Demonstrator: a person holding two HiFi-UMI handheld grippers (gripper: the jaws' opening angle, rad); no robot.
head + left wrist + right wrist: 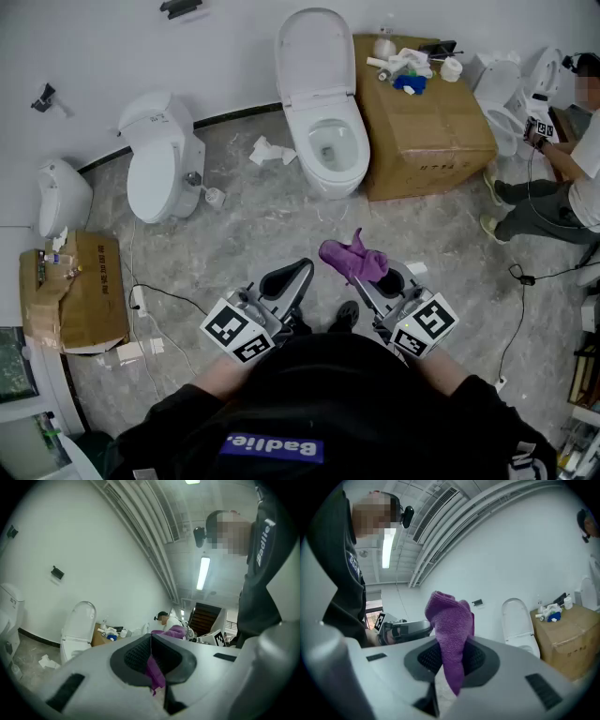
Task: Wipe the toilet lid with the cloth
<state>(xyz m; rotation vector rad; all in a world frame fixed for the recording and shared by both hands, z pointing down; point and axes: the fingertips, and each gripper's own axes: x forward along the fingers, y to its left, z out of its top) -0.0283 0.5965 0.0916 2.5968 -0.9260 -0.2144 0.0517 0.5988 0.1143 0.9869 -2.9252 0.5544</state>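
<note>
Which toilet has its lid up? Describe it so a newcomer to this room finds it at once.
Against the white back wall stands a big cardboard box with small items on top. The toilet just beside it, on its left in the head view, is the one. Unlike the closed toilet further left, its lid stands upright and its bowl lies open.

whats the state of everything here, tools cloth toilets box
left tool: shut on a purple strip
right tool: shut on the purple cloth
purple cloth: bunched, sticking up from the jaws, off the floor
middle toilet lid: raised, bowl open
left toilet lid: down
cardboard box: closed, small items on top
</note>
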